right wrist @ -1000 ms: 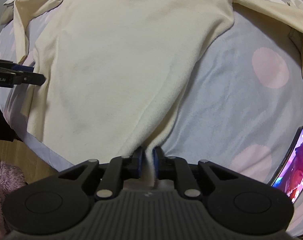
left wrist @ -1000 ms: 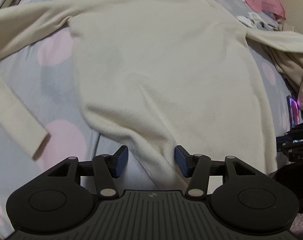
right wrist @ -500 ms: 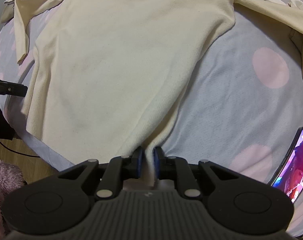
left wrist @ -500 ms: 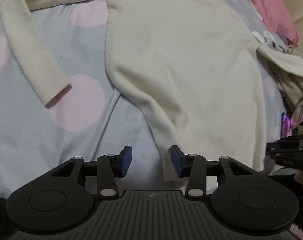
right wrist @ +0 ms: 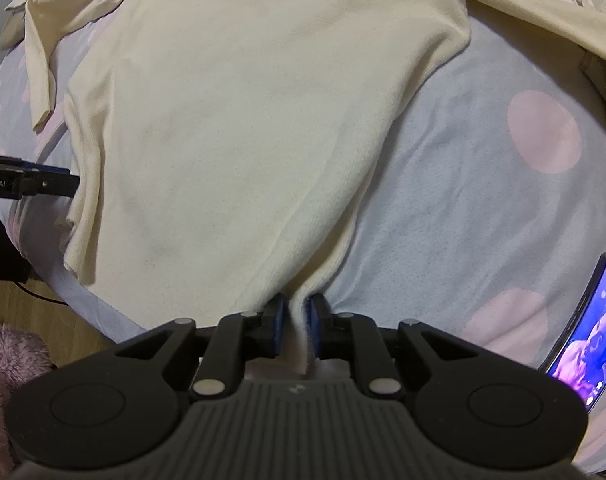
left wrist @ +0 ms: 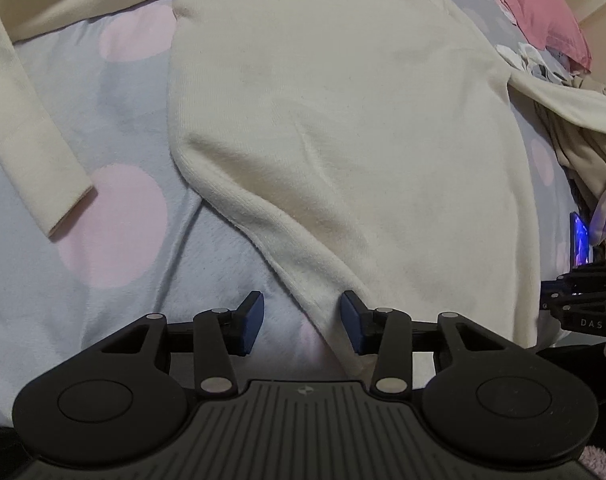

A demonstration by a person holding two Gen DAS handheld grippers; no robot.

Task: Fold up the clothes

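So the cream sweater (left wrist: 343, 128) is spread flat on the polka-dot bed (left wrist: 115, 240). Right tool (right wrist: 294, 330) is pinched on its bottom hem corner, while left tool (left wrist: 302, 322) sits wide apart around the other corner.

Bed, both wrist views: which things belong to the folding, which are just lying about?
Job: cream sweater; right gripper, shut on its hem; left gripper, open at the other hem corner.

Lying about: phone; pink pillow; other clothes.
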